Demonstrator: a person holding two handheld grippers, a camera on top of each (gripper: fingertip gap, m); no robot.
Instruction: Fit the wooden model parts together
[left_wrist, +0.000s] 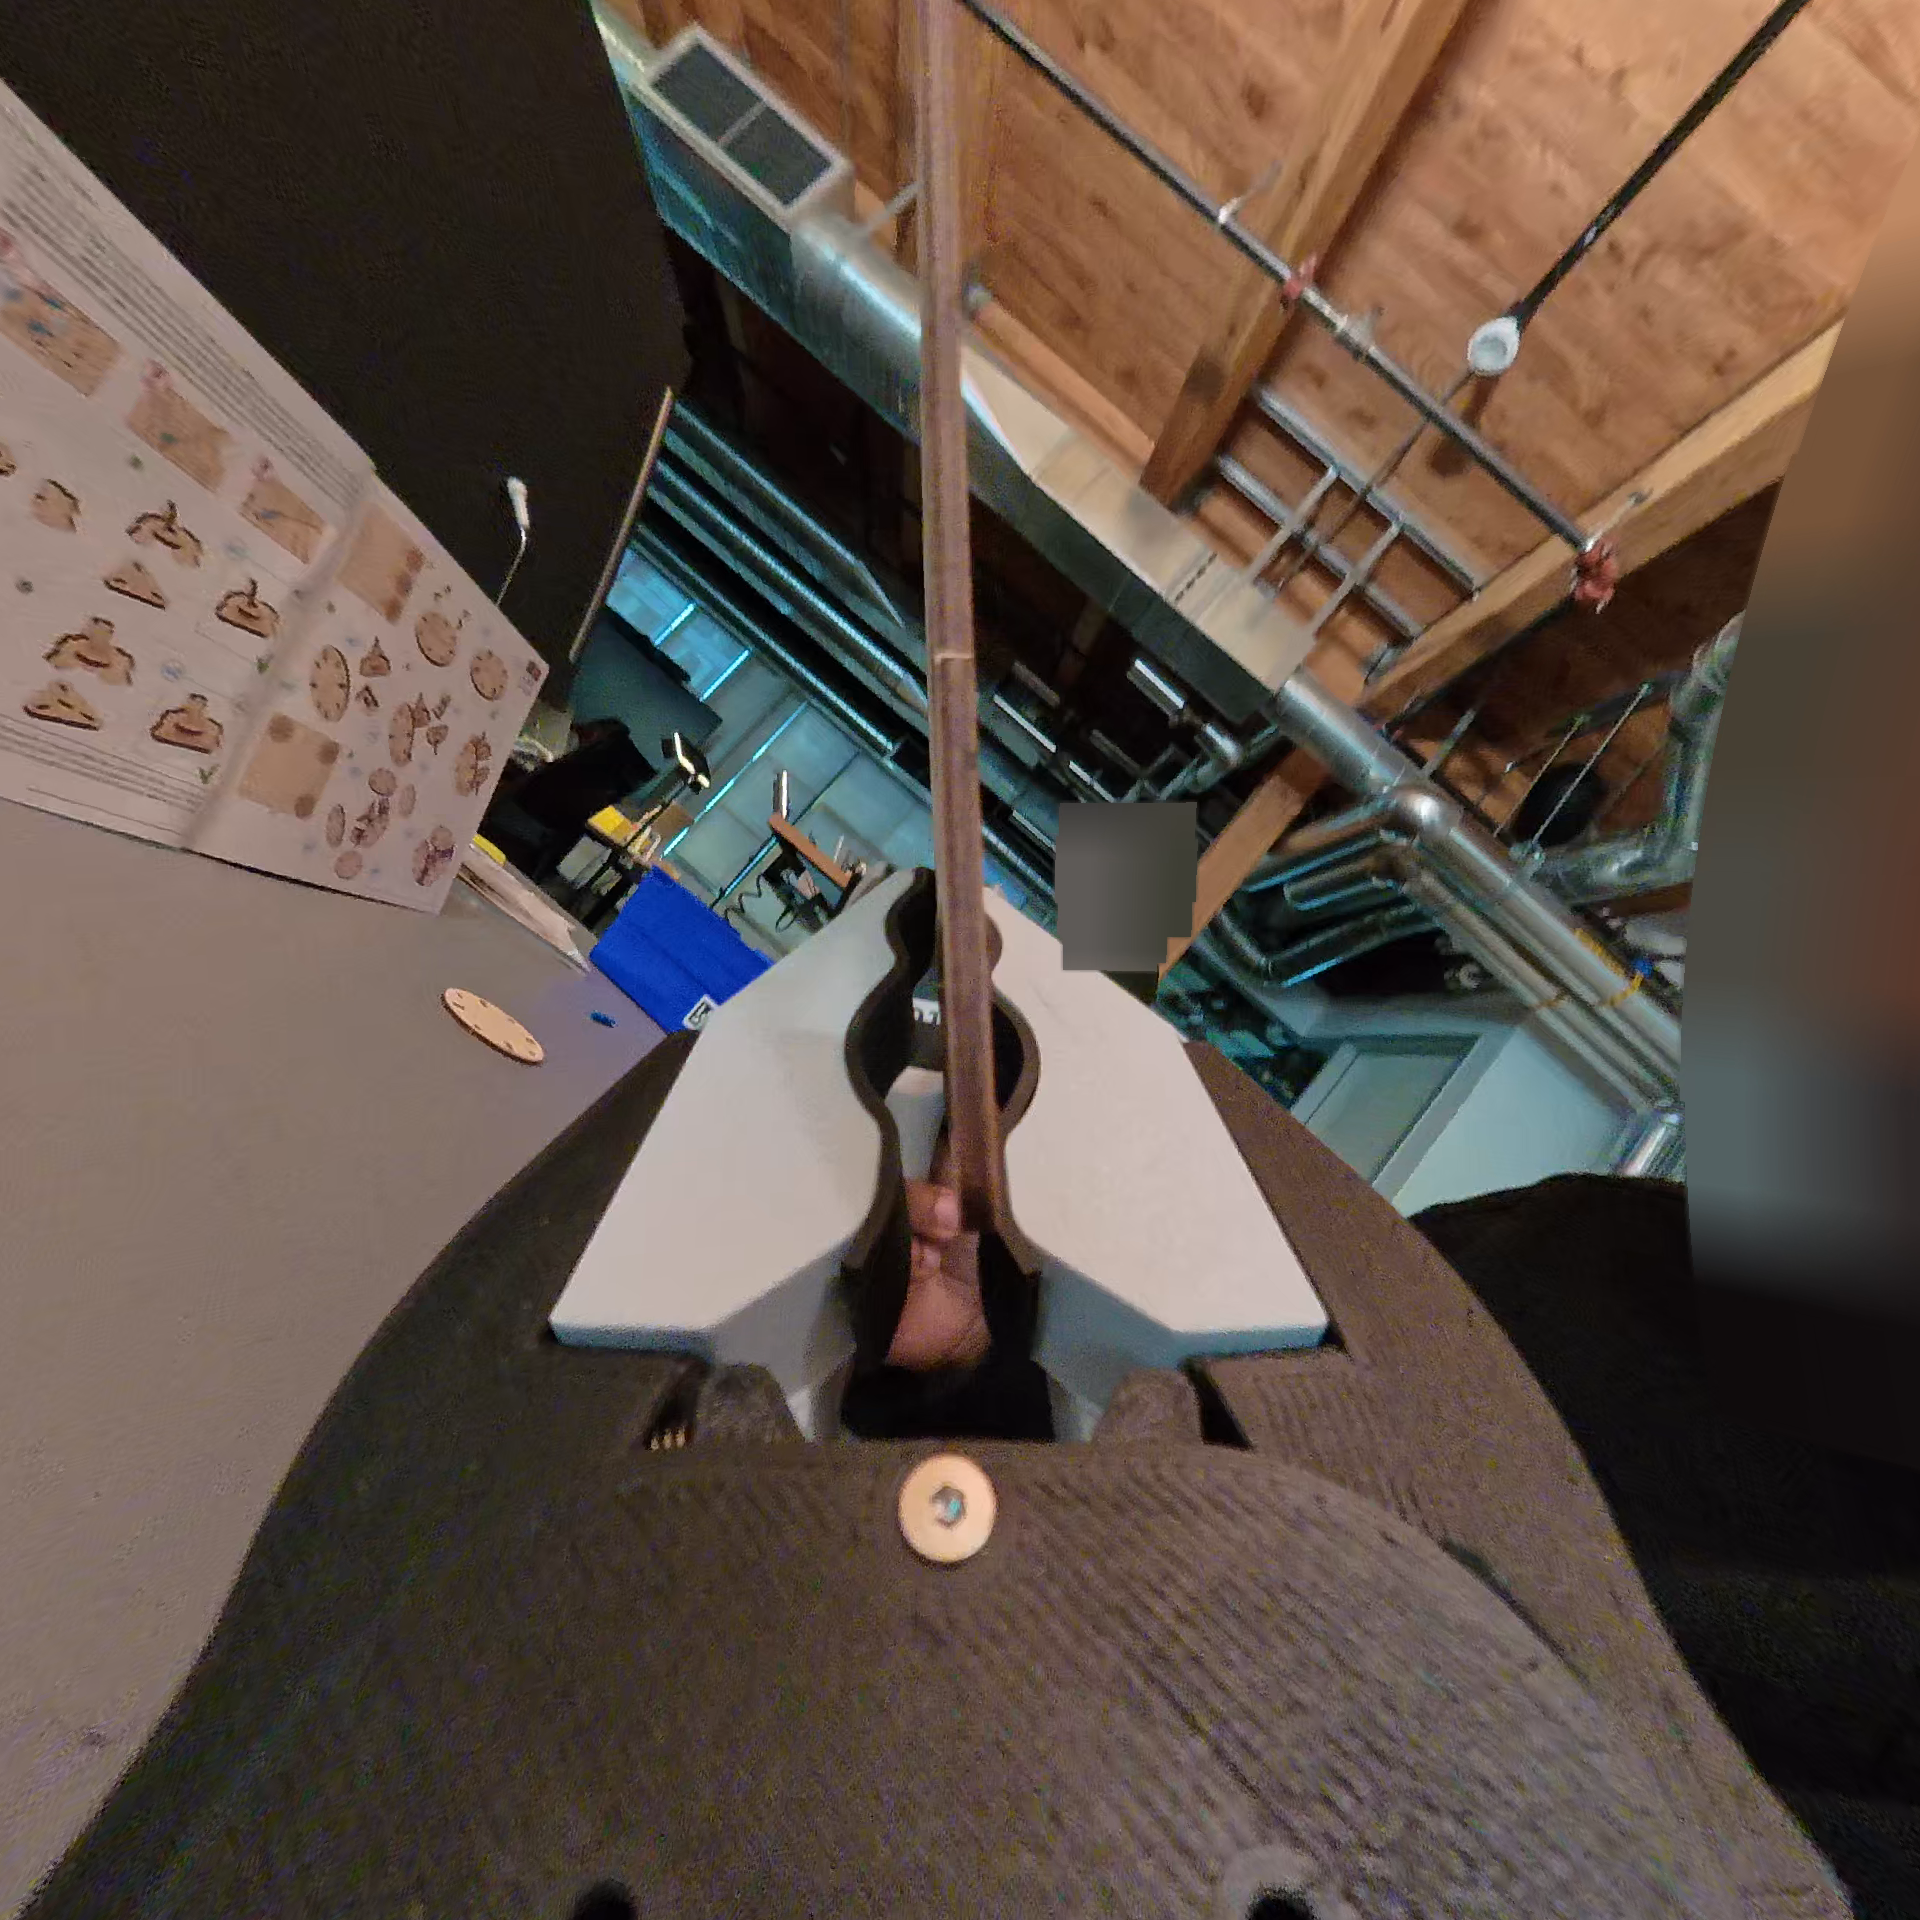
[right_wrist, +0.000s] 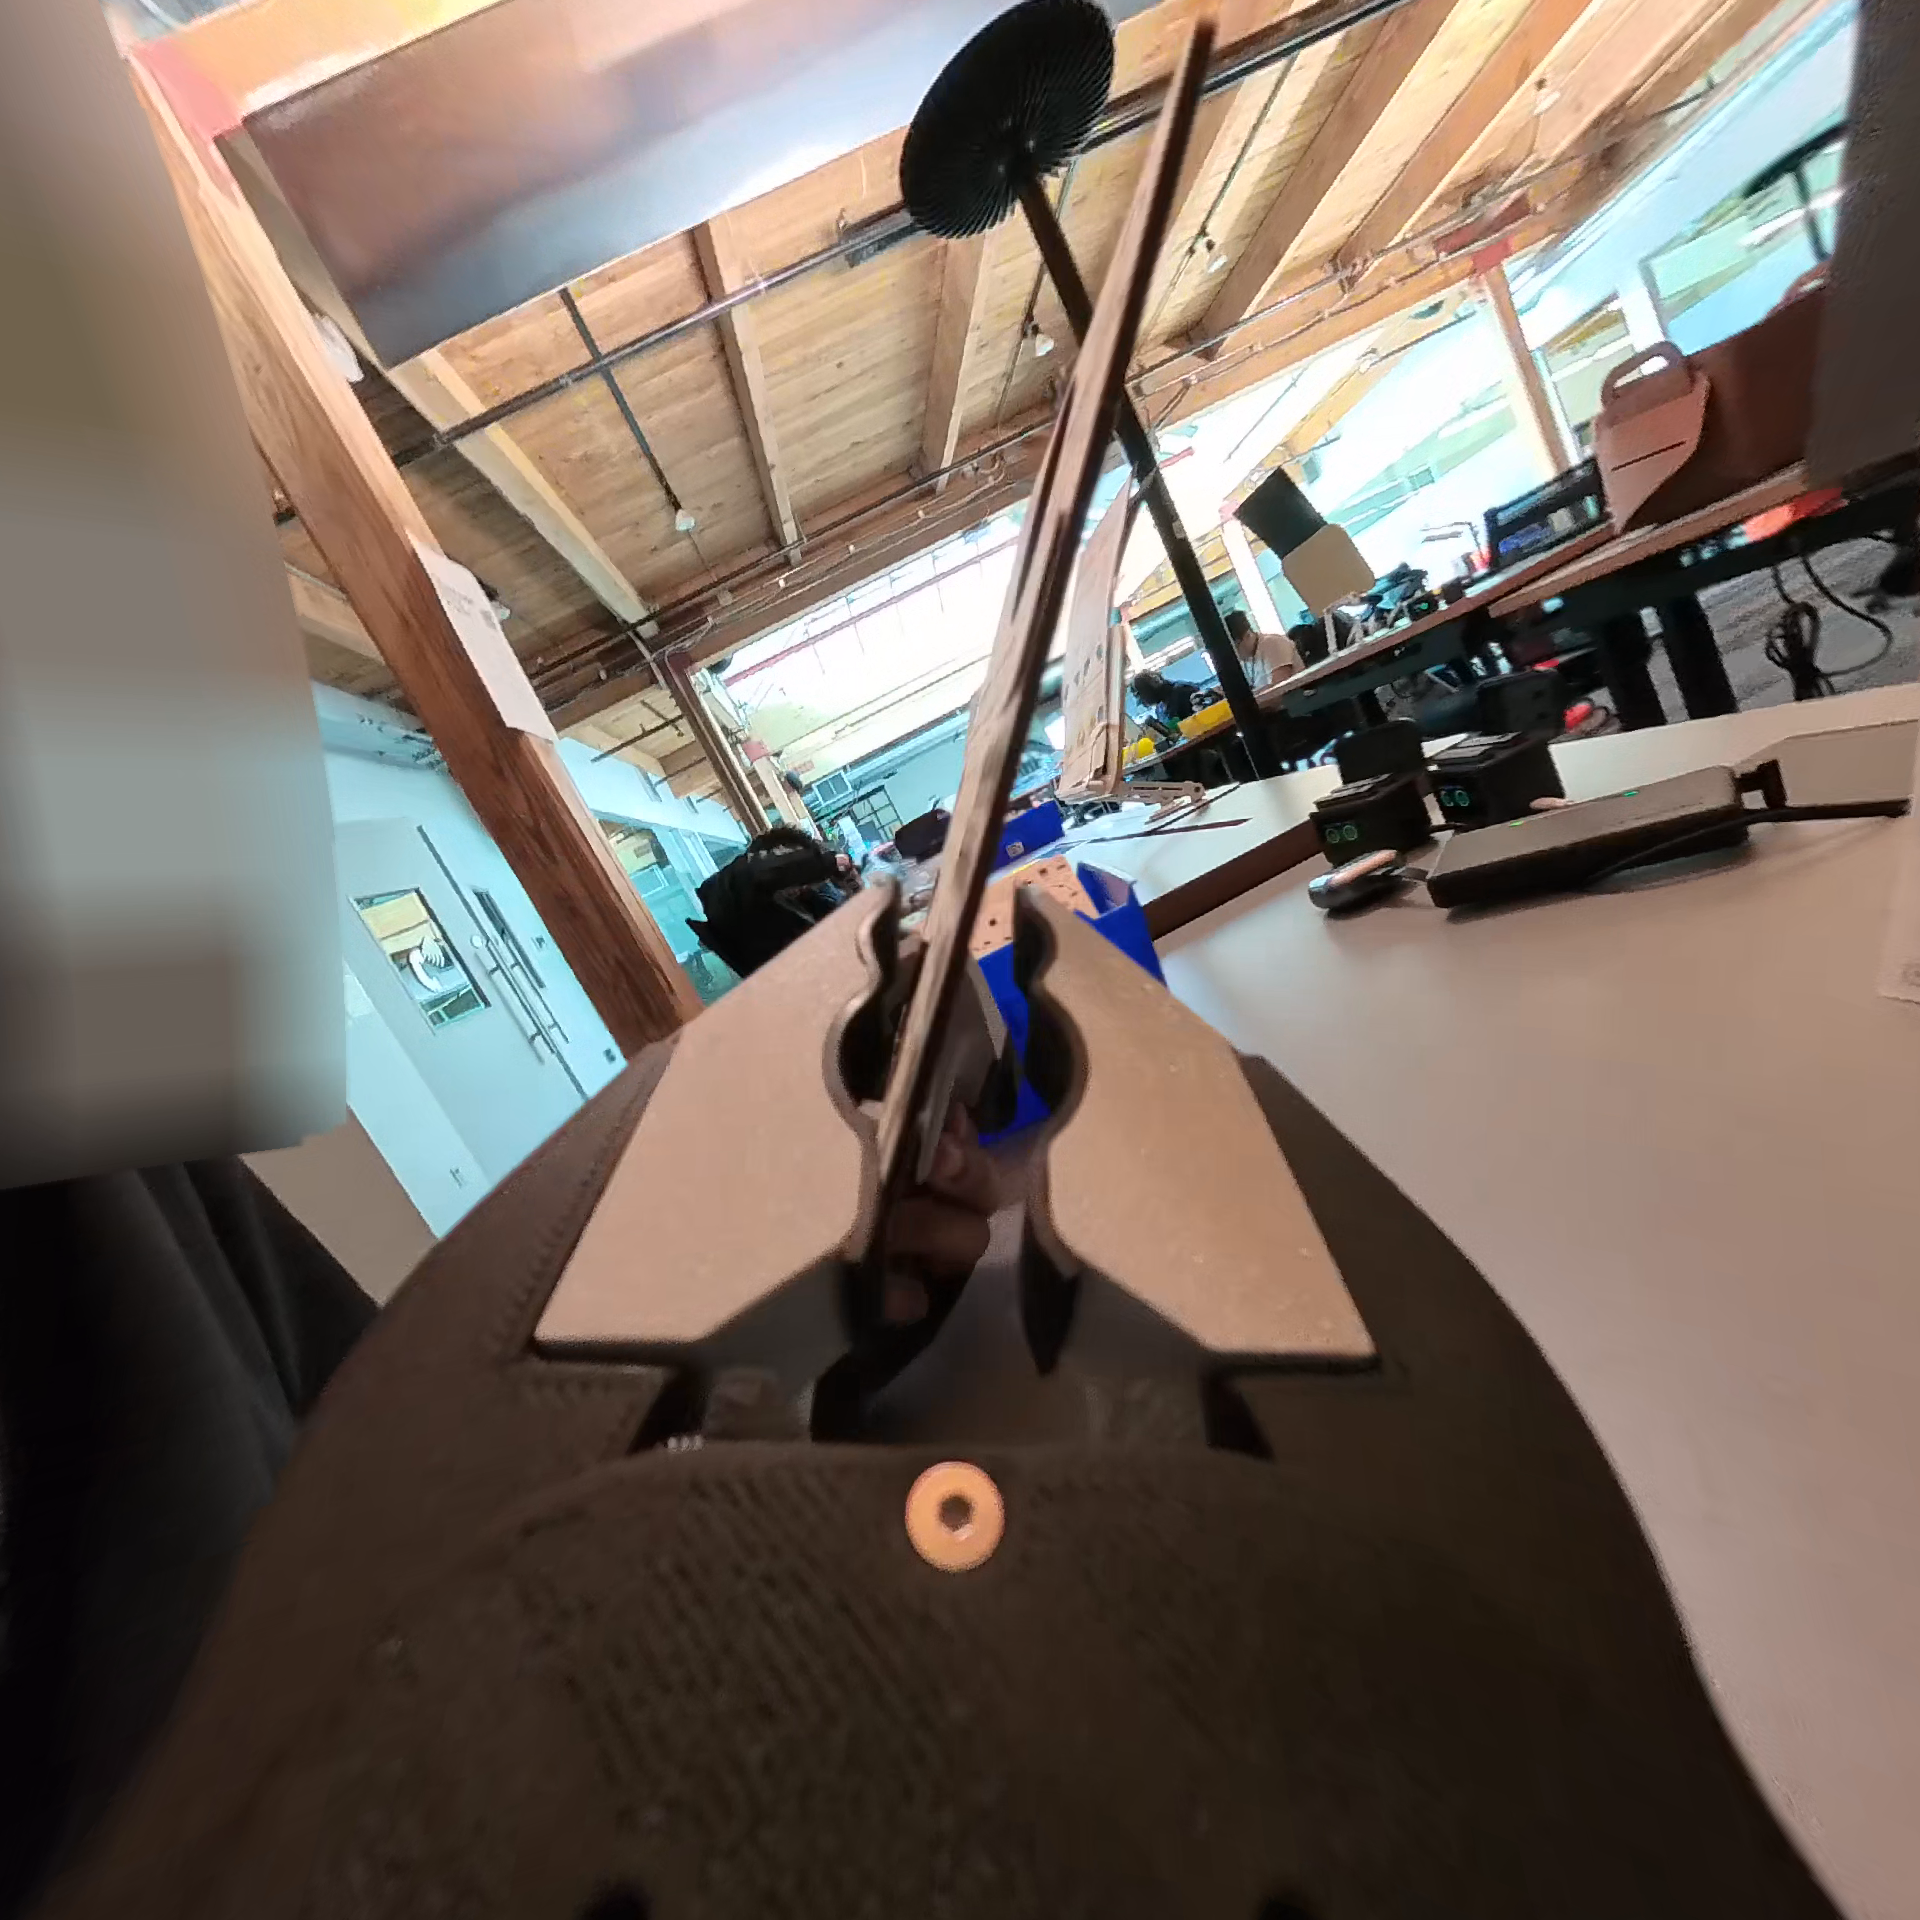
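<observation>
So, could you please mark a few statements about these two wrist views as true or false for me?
1. The left gripper is closed on a thin brown wooden board seen edge-on. True.
2. A small round wooden disc lies on the grey table in the left view. True.
3. The blue plastic bin in the left view is red. False: it is blue.
4. The right gripper has both fingers clamped on the thin dark board. False: the right finger stands clear of it.
5. The printed instruction sheet lies flat on the floor. False: it stands propped up at the table's far side.
</observation>
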